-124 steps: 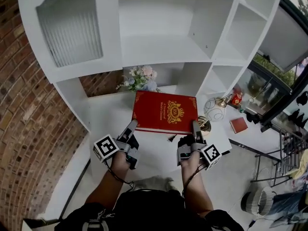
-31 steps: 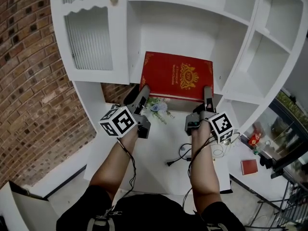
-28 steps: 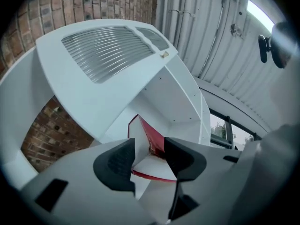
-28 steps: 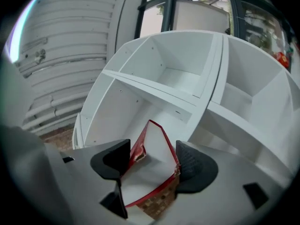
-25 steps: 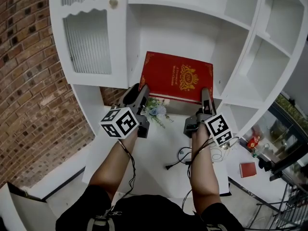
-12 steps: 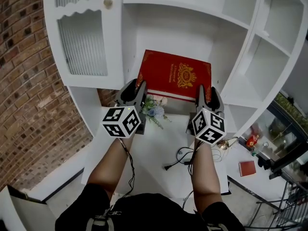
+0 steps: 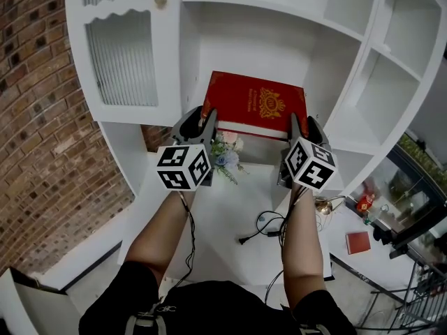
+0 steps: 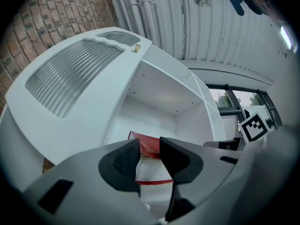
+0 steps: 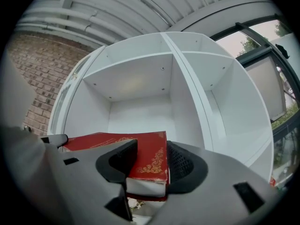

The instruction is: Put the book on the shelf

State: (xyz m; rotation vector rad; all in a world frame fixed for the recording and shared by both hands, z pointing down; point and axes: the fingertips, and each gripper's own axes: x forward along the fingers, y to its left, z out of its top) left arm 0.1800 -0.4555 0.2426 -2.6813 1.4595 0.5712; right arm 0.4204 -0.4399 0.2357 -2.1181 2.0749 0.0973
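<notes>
The red book (image 7: 255, 105) with gold ornament lies flat, cover up, in the middle compartment of the white shelf (image 7: 244, 44); its near edge sticks out toward me. My left gripper (image 7: 201, 119) is at the near left corner and my right gripper (image 7: 302, 124) at the near right corner. Both pairs of jaws have just been closing, each with a corner between them. The left gripper view has the left gripper (image 8: 149, 157) pinching the book (image 8: 146, 146) at its corner. The right gripper view has the right gripper (image 9: 151, 167) with its pads against the book (image 9: 146, 150).
A small bunch of flowers (image 7: 225, 152) stands just under the book. A frosted cabinet door (image 7: 126, 54) with a knob is to the left, beside a brick wall (image 7: 38, 117). A cable (image 7: 262, 227) lies on the white desk (image 7: 223, 201). More shelf compartments (image 7: 391, 82) open to the right.
The book went from the desk up into the shelf compartment. Over the last second both grippers rolled, turning their marker cubes up, and the book sits slightly deeper.
</notes>
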